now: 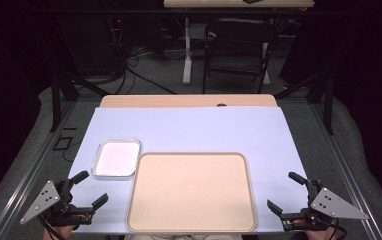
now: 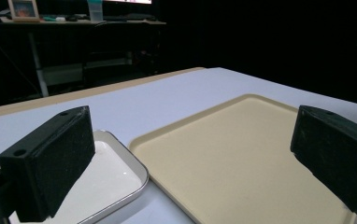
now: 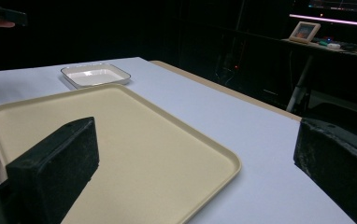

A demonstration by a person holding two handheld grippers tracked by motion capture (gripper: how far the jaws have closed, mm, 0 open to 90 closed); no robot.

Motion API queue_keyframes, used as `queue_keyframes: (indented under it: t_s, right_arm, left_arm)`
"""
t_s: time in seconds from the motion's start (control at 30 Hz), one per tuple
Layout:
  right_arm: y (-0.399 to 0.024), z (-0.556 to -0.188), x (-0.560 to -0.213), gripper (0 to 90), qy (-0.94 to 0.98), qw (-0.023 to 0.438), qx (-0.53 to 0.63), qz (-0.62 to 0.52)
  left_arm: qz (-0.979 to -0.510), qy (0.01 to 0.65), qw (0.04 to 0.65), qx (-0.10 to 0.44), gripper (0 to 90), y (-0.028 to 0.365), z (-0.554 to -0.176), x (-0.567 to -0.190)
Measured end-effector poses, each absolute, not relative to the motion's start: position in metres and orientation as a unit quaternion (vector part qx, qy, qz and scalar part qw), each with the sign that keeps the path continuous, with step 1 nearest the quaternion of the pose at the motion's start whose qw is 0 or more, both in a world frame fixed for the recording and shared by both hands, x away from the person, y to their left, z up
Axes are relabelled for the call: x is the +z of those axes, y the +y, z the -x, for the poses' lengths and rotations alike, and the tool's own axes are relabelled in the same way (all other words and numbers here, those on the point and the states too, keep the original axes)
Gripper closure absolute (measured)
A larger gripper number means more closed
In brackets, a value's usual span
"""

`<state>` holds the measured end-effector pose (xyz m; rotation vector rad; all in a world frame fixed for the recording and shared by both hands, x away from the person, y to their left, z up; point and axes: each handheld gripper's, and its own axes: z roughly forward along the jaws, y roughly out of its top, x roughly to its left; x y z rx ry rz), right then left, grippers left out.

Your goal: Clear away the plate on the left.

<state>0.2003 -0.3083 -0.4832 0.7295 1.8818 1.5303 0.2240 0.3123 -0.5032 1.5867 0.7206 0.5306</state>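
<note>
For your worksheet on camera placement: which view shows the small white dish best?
The high view: the white dish shows whole from above, left of the beige tray. The left gripper view has it close but partly behind a jaw; the right gripper view shows it whole but far off.

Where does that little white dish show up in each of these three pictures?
High view: the small white dish lies left of centre, by the far left corner of the beige tray.
Left gripper view: it sits at bottom left, partly behind the left jaw.
Right gripper view: it is far off at upper left.
Shared landmark: the beige tray, beside the dish in every picture.
</note>
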Motion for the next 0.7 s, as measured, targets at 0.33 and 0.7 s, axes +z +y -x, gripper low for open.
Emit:
queue_keyframes:
  t_s: [0.33,0.7]
  right_arm:
    - [-0.3085,-0.2017,-0.4835,0.0,0.713,0.298,0.573,-0.275]
    - [-0.3074,-0.203,-0.4842,0.1,0.717,0.293,0.568,-0.278]
  left_arm:
    - [-0.703,0.319,0.597,0.217,0.0,0.3082,-0.2267,-0.5016]
    - [-0.723,0.351,0.561,0.195,0.0,0.3063,-0.2325,-0.4978]
